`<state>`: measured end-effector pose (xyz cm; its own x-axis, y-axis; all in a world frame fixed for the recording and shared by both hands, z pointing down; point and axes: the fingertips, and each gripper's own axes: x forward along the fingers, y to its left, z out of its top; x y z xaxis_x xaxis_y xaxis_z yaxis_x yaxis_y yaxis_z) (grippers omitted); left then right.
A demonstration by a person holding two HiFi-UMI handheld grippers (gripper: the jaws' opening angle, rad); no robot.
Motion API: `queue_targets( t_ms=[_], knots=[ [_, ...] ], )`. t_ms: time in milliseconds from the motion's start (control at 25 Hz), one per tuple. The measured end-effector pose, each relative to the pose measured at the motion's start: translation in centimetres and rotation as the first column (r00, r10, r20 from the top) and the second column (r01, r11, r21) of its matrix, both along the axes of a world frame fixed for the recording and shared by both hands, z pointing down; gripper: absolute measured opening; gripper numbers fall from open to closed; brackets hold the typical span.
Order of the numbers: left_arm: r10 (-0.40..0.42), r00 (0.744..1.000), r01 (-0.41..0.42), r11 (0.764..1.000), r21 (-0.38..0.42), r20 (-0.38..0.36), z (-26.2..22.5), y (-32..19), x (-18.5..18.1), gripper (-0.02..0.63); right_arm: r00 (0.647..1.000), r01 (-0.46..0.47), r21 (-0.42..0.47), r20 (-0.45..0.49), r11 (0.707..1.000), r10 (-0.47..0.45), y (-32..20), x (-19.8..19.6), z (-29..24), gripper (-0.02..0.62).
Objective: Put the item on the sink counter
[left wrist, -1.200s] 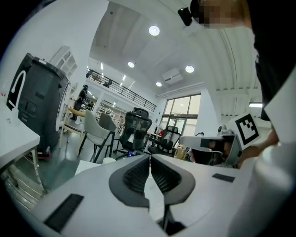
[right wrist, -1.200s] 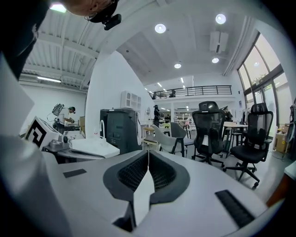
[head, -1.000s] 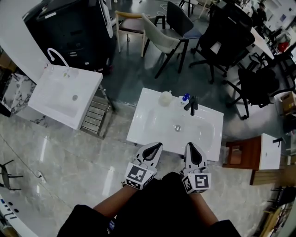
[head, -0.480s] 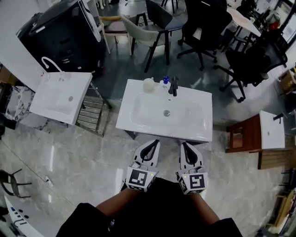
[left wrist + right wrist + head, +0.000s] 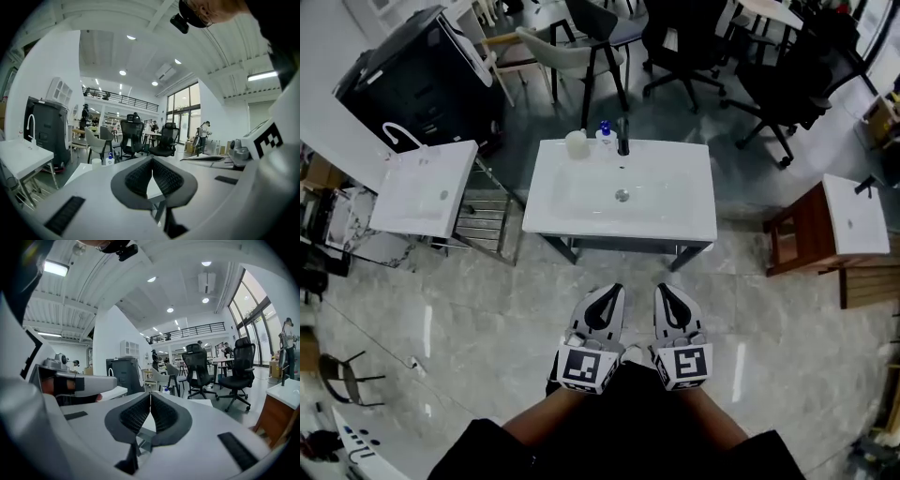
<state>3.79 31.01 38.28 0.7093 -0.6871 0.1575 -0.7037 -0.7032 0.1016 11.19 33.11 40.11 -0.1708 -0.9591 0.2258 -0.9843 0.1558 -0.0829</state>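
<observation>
The left gripper [image 5: 607, 298] and right gripper [image 5: 671, 296] are held side by side, their ribbed black pads pressed together with nothing pinched. Well apart from them stands the glossy white rectangular sink counter [image 5: 581, 220]. At its back rim a pale cup [image 5: 576, 143] and a blue-capped bottle [image 5: 604, 132] are set beside the black faucet [image 5: 623, 139].

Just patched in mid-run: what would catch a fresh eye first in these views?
The white sink counter stands dead centre ahead, with a white cup, a blue-capped bottle and a black faucet lined along its far edge. In the foreground the left gripper and right gripper sit side by side over the marble floor, both shut and empty. A second white sink stands off to the left.
</observation>
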Motion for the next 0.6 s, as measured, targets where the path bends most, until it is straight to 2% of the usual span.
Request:
queue_targets(
  t_ms=[240, 400, 600],
  knots=[
    [0.024, 0.999, -0.025, 1.0, 0.009, 0.025, -0.1, 4.2, 0.3, 0.017, 0.998, -0.006, 0.067, -0.059, 0.998, 0.01, 4.3, 0.0, -1.2, 0.031],
    [0.046, 0.998, -0.046, 0.999, 0.007, 0.034, 0.2, 5.9, 0.1, 0.017, 1.0, -0.025, 0.019, -0.008, 0.999, 0.026, 6.0, -0.7, -1.1, 0.031],
    [0.043, 0.999, -0.043, 0.999, 0.01, 0.028, 0.3, 7.4, -1.4, 0.017, 1.0, -0.016, 0.012, -0.016, 1.0, 0.016, 6.9, -2.5, -1.2, 0.031]
  ],
)
